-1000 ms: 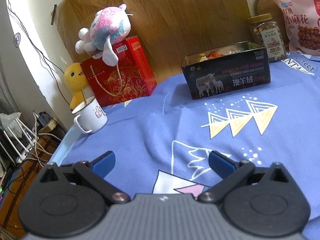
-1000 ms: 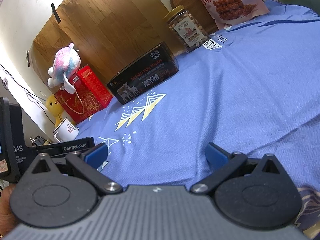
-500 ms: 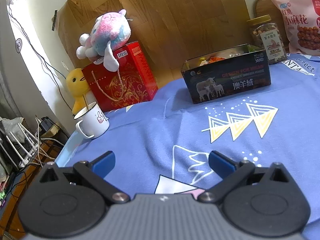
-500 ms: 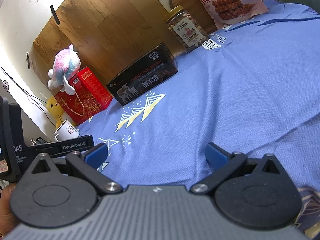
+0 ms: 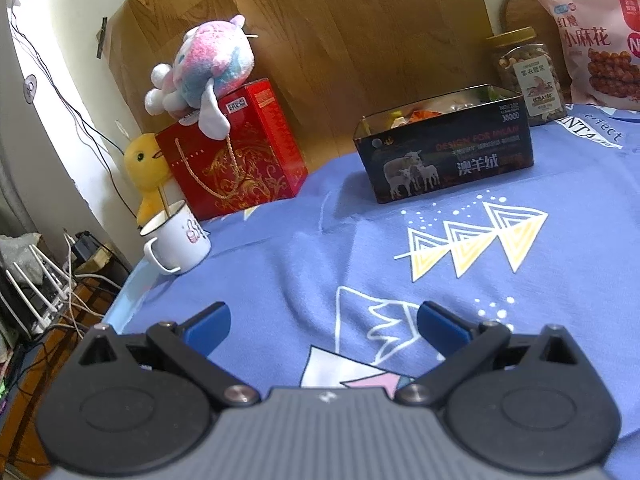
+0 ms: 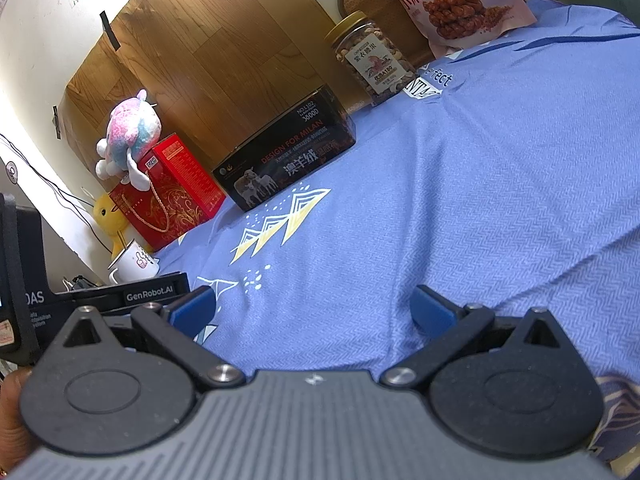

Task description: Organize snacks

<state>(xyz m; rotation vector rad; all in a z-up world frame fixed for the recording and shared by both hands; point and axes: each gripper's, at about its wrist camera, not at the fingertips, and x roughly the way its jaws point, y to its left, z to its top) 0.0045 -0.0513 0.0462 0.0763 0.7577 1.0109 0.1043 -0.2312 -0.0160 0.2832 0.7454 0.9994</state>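
A black open tin box (image 5: 444, 156) with several wrapped snacks inside stands at the back of the blue cloth; it also shows in the right wrist view (image 6: 288, 164). A clear nut jar (image 5: 528, 76) with a gold lid stands to its right (image 6: 372, 60). A pink snack bag (image 5: 596, 40) leans at the far right (image 6: 452, 0). My left gripper (image 5: 322, 326) is open and empty, low over the cloth, well short of the box. My right gripper (image 6: 312, 308) is open and empty, also far from the box.
A red gift box (image 5: 236, 160) with a plush toy (image 5: 204, 68) on top stands back left. A yellow duck (image 5: 146, 168) and a white mug (image 5: 176, 240) sit by the table's left edge. The left gripper's body (image 6: 92, 300) shows beside my right gripper.
The left gripper's view has shifted slightly; the box and mug sit a little lower and farther. The right gripper has barely moved. Both stay open.
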